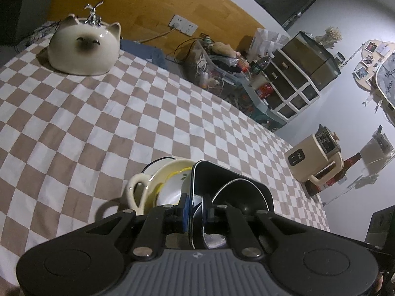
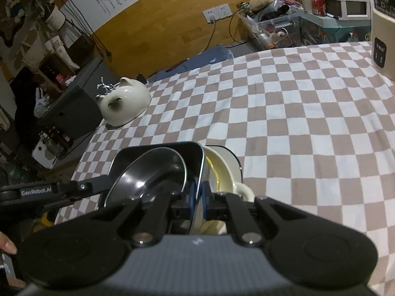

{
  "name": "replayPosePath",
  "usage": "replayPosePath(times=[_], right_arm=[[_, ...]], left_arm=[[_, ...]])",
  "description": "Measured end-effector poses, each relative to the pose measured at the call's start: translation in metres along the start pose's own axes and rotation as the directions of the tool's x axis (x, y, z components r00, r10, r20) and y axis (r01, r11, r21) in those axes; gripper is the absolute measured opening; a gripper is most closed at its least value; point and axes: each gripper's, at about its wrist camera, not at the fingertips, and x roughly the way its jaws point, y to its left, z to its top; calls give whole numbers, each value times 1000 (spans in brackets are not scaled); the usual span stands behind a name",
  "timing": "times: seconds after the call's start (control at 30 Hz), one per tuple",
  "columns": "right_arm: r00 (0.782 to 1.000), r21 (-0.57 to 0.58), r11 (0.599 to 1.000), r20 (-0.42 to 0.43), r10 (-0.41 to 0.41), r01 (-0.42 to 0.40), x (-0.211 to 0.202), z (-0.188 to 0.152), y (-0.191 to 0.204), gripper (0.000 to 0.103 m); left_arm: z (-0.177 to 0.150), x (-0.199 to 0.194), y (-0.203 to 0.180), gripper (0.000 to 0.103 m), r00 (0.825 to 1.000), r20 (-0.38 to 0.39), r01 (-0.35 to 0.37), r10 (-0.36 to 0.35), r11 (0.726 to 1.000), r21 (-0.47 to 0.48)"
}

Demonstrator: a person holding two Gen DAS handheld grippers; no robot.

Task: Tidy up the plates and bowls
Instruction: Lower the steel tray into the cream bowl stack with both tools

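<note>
A black rectangular dish [image 1: 237,185] holds a round black bowl [image 1: 237,194]. It rests over a cream bowl [image 1: 170,180] with a yellow rim line, stacked in a cream handled pot [image 1: 134,194]. My left gripper [image 1: 196,209] is shut on the near rim of the black dish. In the right wrist view my right gripper [image 2: 197,197] is shut on the opposite rim of the same black dish [image 2: 153,153], with the round black bowl [image 2: 153,172] inside and the cream bowl [image 2: 222,170] beside it. The left gripper's arm [image 2: 61,190] shows at the left.
A checkered cloth [image 1: 123,113] covers the table. A white cat-shaped ceramic basin [image 1: 84,46] with a chrome tap sits at the far corner. A cream appliance [image 1: 313,157] stands at the right edge. Cluttered bins and drawers [image 1: 284,81] lie beyond the table.
</note>
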Motion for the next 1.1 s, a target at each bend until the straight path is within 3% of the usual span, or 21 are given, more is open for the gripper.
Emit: replayPosePath(times=[0.33,1.1], right_arm=[[999,32,999,-10,-36,37,8,1,2,9],[998,92,994,-42,-55,59,24,4,4,9]], left_arm=[[9,14,16,11,999,-42,23,-23,1000,-7],[6,18,21,11,999,-46,23,-24,999,-38]])
